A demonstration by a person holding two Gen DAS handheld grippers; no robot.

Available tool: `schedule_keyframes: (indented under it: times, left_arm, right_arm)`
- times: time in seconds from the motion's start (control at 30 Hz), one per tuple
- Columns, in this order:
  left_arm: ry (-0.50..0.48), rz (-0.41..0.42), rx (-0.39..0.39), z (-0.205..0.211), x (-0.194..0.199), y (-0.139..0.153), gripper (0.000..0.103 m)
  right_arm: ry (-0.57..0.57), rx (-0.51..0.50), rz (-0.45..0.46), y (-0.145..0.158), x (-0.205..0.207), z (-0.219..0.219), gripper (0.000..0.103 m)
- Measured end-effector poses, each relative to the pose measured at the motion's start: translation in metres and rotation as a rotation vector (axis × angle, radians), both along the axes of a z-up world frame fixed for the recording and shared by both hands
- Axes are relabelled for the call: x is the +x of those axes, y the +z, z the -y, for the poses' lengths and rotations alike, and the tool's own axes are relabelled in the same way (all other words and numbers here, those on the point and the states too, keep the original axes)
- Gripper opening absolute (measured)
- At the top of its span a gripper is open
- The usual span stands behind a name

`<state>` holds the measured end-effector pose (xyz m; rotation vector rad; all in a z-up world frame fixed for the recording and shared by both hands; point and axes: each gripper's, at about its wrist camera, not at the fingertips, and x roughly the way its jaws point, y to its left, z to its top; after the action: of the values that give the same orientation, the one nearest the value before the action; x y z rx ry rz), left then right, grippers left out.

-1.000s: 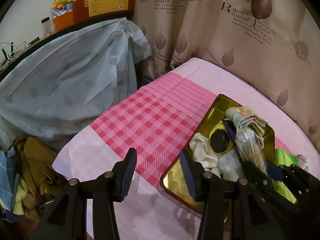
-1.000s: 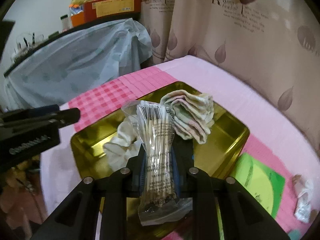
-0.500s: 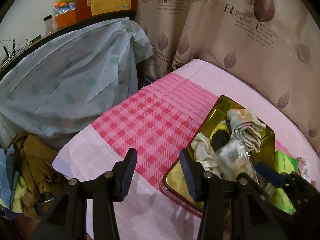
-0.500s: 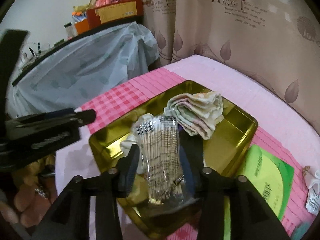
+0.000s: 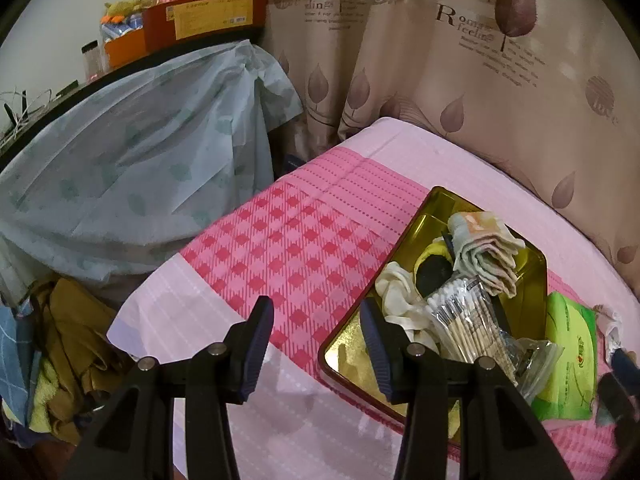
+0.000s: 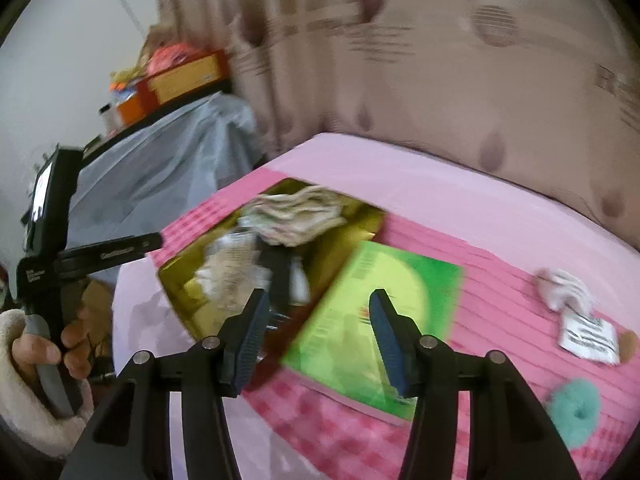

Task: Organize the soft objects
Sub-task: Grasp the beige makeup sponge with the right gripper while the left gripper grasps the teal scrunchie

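A gold tray (image 5: 348, 352) on the pink bedspread holds a folded striped towel (image 5: 484, 248), a white cloth (image 5: 396, 288), a black and yellow item (image 5: 432, 268) and a clear bag of cotton swabs (image 5: 468, 320). My left gripper (image 5: 314, 332) stands open and empty over the spread, just left of the tray. In the blurred right wrist view, my right gripper (image 6: 318, 312) hovers over a green tissue pack (image 6: 372, 304) beside the tray (image 6: 180, 276). Its jaws are opening with nothing between them. The swab bag (image 6: 232, 272) lies loose in the tray.
To the right on the spread lie a small white cloth (image 6: 560, 284), a white packet (image 6: 588, 332) and a teal fluffy ring (image 6: 576, 408). A covered table (image 5: 140, 172) stands at the left and a curtain (image 5: 460, 80) behind. Clothes (image 5: 68, 352) are piled beside the bed.
My right gripper let go of the swab bag, which now lies in the tray, and swung back to the right over the green pack. The left gripper kept still.
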<state>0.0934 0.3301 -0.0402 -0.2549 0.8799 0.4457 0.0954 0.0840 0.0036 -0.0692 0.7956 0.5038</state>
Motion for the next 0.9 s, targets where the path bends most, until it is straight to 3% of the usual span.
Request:
schedule_keyframes:
  times: [0.3,0.53,0.8,0.9]
  left_arm:
    - [-0.024,-0.001,0.03,0.011,0.001,0.002,0.046]
    - [-0.076,0.012,0.089,0.027,0.004,0.004,0.047]
    - [-0.166,0.033,0.164,0.05,0.006,0.006,0.047]
    - [-0.207,0.038,0.185,0.061,0.007,0.007,0.047]
  right_arm:
    - [-0.316,-0.073,0.007,-0.009,0.015,0.147,0.05]
    - [-0.568,-0.124,-0.027,-0.033,0.029,0.26,0.05]
    - [-0.646,-0.033,-0.077,-0.06,0.051,0.308,0.05]
    - [-0.646,-0.012,-0.085,-0.068,0.064,0.312,0.055]
